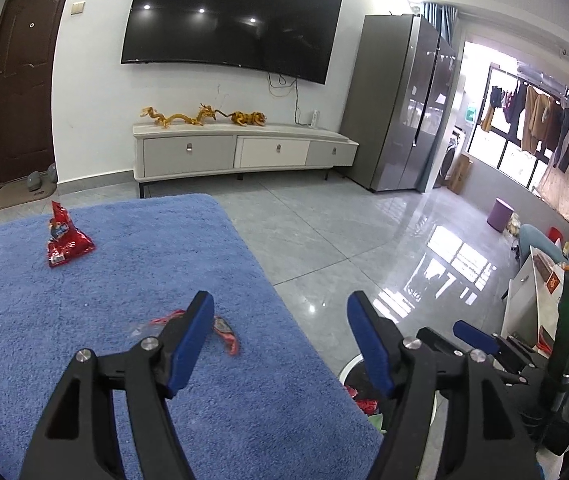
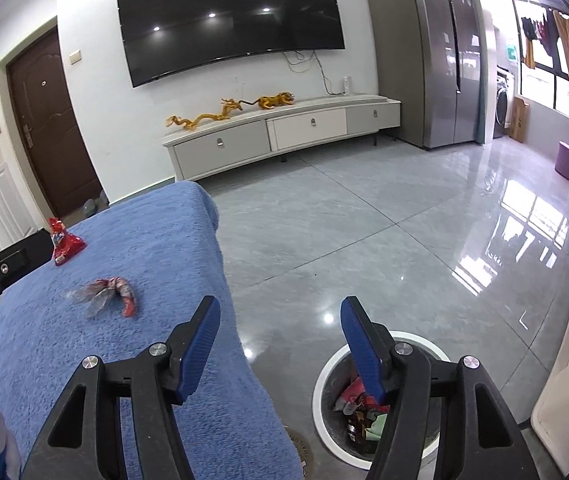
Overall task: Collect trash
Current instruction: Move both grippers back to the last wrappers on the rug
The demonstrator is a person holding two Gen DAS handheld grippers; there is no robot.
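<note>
A shiny red foil snack bag (image 1: 67, 240) was seen near the far left part of a tabletop covered in fluffy blue cloth (image 1: 124, 280). It stood roughly upright, its pinched top pointed up and its wider base spread on the cloth. A crumpled wrapper of clear plastic with red print (image 2: 110, 294) was found nearer the cloth's right edge, its long axis laid roughly across the right wrist view, the clear end to the left and the curled red end to the right.

The left gripper (image 1: 280, 320) was held open above the tabletop's right edge, with nothing between its blue pads. The right gripper (image 2: 280, 322) was likewise held open and empty above the white-rimmed round waste bin (image 2: 320, 384) on the grey tiled floor (image 2: 364, 240). Red and green wrappers were seen inside the bin.
</note>
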